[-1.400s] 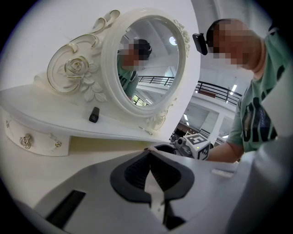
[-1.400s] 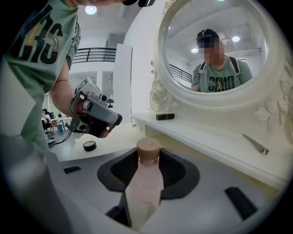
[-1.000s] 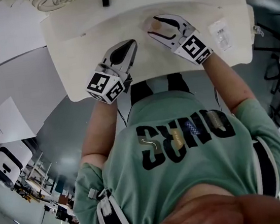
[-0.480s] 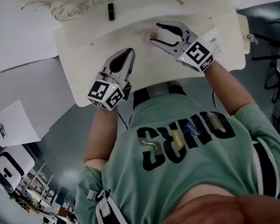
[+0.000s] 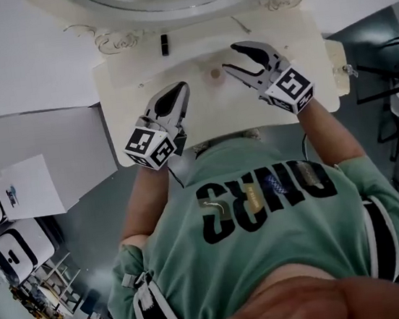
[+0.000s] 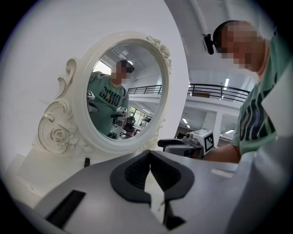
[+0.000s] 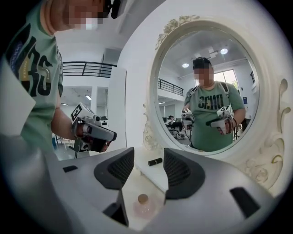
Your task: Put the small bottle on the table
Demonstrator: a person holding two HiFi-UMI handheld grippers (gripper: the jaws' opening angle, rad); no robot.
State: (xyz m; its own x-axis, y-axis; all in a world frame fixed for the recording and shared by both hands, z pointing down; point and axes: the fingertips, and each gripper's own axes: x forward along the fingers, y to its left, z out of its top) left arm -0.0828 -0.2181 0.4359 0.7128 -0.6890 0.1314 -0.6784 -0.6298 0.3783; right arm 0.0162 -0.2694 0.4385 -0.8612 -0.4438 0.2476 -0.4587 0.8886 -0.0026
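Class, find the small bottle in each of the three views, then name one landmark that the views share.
Head view: the small bottle stands upper centre, on the pale table.
Left gripper view: not in it.
Right gripper view: the bottle is at bottom centre, cap up.
Shared landmark: the black tube lying in front of the oval mirror, which shows in all three views.
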